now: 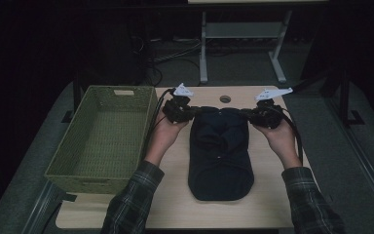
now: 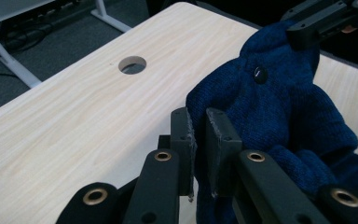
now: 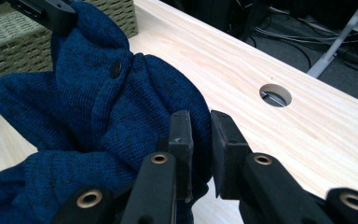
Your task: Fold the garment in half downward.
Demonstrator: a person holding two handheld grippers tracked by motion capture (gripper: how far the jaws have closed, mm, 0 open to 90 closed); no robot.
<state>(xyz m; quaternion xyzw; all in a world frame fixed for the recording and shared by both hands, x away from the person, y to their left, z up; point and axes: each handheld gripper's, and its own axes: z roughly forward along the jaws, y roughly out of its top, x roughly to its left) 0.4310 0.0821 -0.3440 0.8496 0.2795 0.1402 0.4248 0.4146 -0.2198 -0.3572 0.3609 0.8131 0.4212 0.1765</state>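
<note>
High view, near to far: two plaid sleeves [image 1: 134, 197] come in from the bottom edge, w/ a light wood bench [image 1: 175, 204] under them. At bench centre lies a dark blue knit garment [image 1: 220, 156], prob. a cardigan or sweater, partly folded; its near end rests flat on the bench and its far end is drawn out between both hands. Left hand-held gripper [image 1: 191, 112] pinches the far left corner of the fabric; right hand-held gripper [image 1: 247, 113] pinches the far right corner. Both sit near the far edge of the bench, well apart, garment stretched between them. Left of the garment stands a woven green basket [image 1: 85, 178], nothing seen inside. Beyond the garment, a round cable hole [image 1: 225, 99] in the bench top, then dark floor w/ cables and white desk legs [image 1: 203, 53].

Left gripper view: black jaws nearly together w/ a fold of blue knit caught between the pads, a small dark button [image 2: 260, 73] farther off on the cloth. Right gripper view: same, jaws clamped on a thick fold.

Handling, as a judgement: light, soft, floppy, stretchy, not fragile and not slippery. It'll sag wherever it's unsupported, so best held at two corners or the shoulder seams, grabbing a good thick fold, not a single layer.
</note>
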